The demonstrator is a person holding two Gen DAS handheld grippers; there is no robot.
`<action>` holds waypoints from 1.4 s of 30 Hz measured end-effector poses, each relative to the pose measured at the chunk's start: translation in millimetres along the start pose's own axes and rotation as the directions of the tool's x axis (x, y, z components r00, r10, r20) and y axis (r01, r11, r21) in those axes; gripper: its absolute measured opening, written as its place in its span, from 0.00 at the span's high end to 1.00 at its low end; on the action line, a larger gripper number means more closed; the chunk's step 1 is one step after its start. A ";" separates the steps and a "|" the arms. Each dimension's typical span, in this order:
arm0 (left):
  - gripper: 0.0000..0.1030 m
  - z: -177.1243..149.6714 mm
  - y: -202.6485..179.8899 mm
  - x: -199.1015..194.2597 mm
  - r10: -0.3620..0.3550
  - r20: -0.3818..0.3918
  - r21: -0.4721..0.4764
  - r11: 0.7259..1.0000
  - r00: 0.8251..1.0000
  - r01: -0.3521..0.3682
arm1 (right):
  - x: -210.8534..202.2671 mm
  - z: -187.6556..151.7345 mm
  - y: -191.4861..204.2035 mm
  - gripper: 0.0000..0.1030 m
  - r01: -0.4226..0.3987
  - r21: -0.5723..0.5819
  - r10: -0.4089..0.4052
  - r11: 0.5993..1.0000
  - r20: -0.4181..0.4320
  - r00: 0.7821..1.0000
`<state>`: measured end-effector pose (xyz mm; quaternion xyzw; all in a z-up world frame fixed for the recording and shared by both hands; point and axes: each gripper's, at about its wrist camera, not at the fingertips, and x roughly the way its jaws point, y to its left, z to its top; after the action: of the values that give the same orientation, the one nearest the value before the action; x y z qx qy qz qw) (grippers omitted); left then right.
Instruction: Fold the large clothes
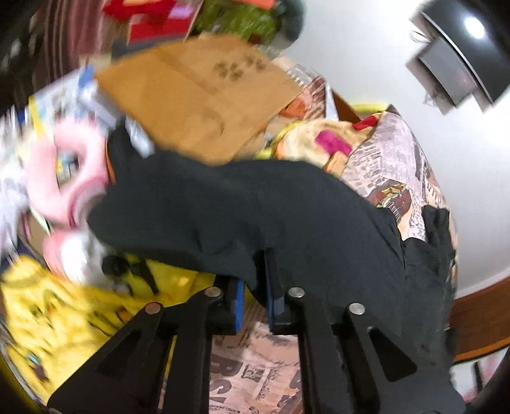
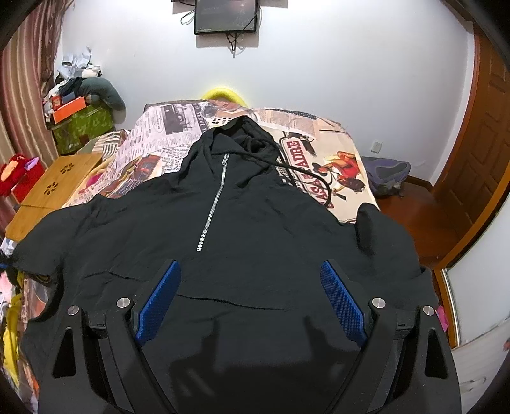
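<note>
A black hooded sweatshirt (image 2: 255, 229) with a silver half-zip (image 2: 213, 203) lies spread face up on a bed with a newspaper-print cover (image 2: 165, 133), hood toward the far wall. My right gripper (image 2: 250, 299) hovers over its lower front, jaws wide open and empty. In the blurred left wrist view my left gripper (image 1: 256, 286) is shut on a fold of the black sweatshirt (image 1: 255, 207), which drapes up and over the blue fingers (image 1: 274, 299).
A wooden lap table (image 2: 54, 184) sits at the bed's left edge. Yellow and pink clothes (image 1: 63, 305) are piled on the left. A backpack (image 2: 387, 173) lies on the floor by a wooden door (image 2: 478, 159). A screen (image 2: 226, 16) hangs on the wall.
</note>
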<state>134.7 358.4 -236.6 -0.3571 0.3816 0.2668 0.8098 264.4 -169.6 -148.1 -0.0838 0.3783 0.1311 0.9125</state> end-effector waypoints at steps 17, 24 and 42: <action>0.98 9.7 -244.9 -79.5 -0.321 0.090 0.461 0.853 0.943 0.247 | -22.5 -8.7 -35.7 0.15 -0.018 0.009 0.018 1.000 0.007 1.000; 0.98 -63.0 -325.3 -50.5 -0.337 -0.063 0.596 0.742 0.939 0.307 | -25.2 -17.7 -48.4 0.15 -0.016 0.001 0.016 1.000 -0.006 1.000; 0.94 -210.0 -366.1 27.3 -0.104 -0.336 0.778 0.529 0.936 0.338 | -15.5 -36.9 -55.3 0.15 -0.026 -0.009 0.025 1.000 -0.060 0.998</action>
<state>318.4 -22.1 -216.8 -0.0119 0.5110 -0.0959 0.8541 245.9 -234.3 -160.0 -0.0876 0.4060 0.1420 0.8985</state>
